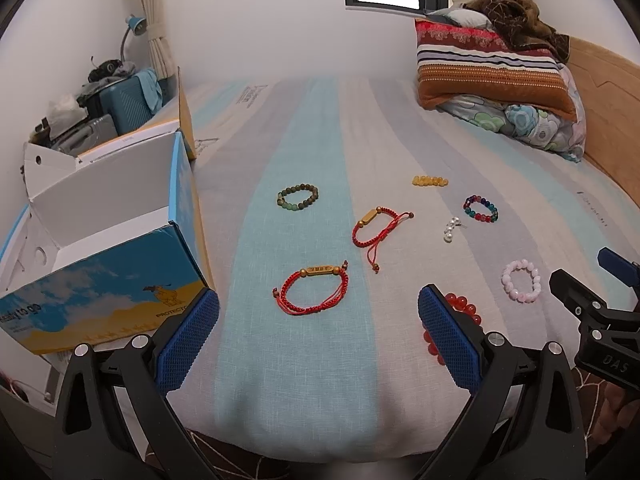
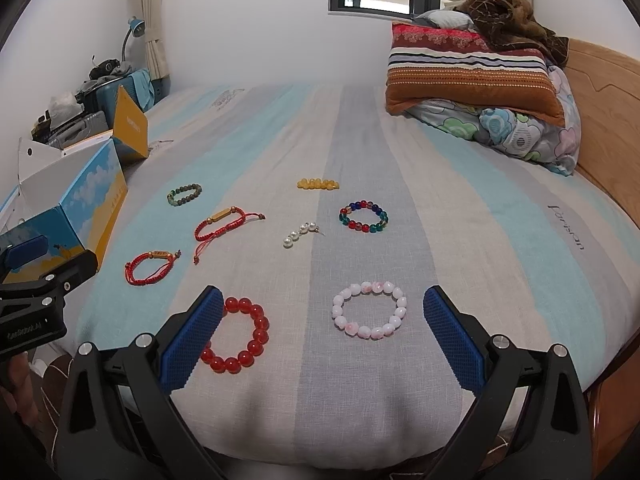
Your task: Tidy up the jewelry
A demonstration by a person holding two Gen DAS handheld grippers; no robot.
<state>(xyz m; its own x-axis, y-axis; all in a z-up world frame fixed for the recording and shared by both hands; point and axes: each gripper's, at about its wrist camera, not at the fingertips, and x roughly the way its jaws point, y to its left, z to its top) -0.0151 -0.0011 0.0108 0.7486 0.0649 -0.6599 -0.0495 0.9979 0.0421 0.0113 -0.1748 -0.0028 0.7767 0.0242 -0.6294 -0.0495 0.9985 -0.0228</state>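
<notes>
Jewelry, eight pieces, all lying loose on the striped bed cover point(image 2: 360, 140), none held.

Near row: red bead bracelet point(image 2: 240, 336), partly behind the right gripper's left finger; pink-and-white bead bracelet point(image 2: 370, 310), well apart to its right and between that gripper's fingers in the right wrist view.

Middle row: red cord bracelet with gold bar point(image 1: 312, 290), nearest the box; second red cord bracelet with gold bar point(image 1: 378, 228), its tails trailing toward the near edge; short strand of white pearls point(image 2: 300, 234); multicoloured glass bead bracelet point(image 2: 363, 217), just right of the pearls.

Far row: dark green and brown bead bracelet point(image 1: 298, 198); yellow bead piece point(image 2: 318, 183), bunched in a short line.

Container: open blue-and-yellow cardboard box point(image 1: 100, 280), white inside, at the left edge of the bed, beside the first cord bracelet.

Left gripper point(image 1: 318, 340): jaws spread wide, holding nothing, above the near part of the bed.

Right gripper point(image 2: 322, 336): jaws spread wide, holding nothing, low over the two near bracelets.

Surroundings: stacked pillows point(image 2: 472, 76) at the far right by the wooden headboard point(image 2: 600, 92); blue desk lamp point(image 1: 134, 28) and suitcases point(image 1: 124, 104) at far left.
</notes>
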